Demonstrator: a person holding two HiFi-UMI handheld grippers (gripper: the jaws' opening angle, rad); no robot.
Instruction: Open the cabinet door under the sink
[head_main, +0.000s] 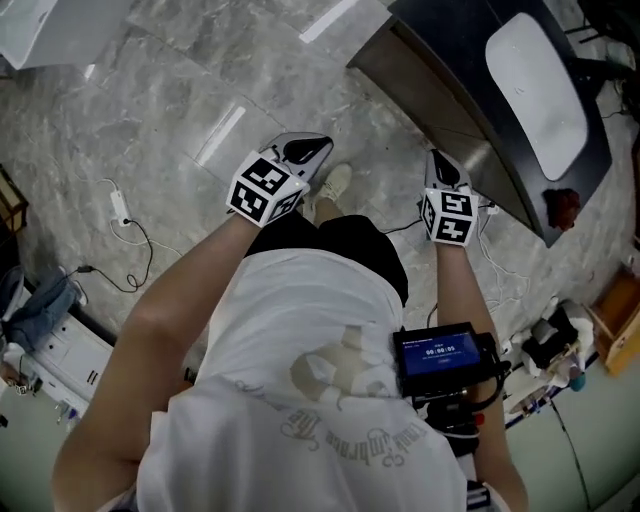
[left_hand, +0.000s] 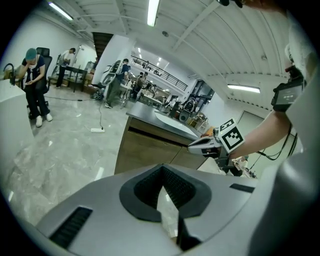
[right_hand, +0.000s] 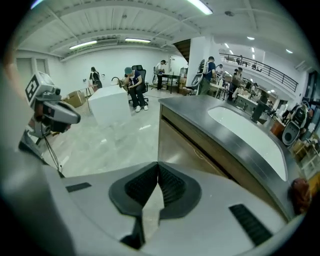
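Now: left tongs pressed shut, nothing between pads. Right tongs likewise closed and empty. Both hang over marble floor, well apart, shoe between them. Cabinet door (brown front, directly under white sink) sits flush, closed. Right tongs near it, not touching; left tongs farther off. Sink set in dark worktop.

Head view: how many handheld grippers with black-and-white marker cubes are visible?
2. The left gripper is at centre-left over the grey marble floor; the right gripper is right of it, beside the grey-brown sink cabinet. None appears hidden.
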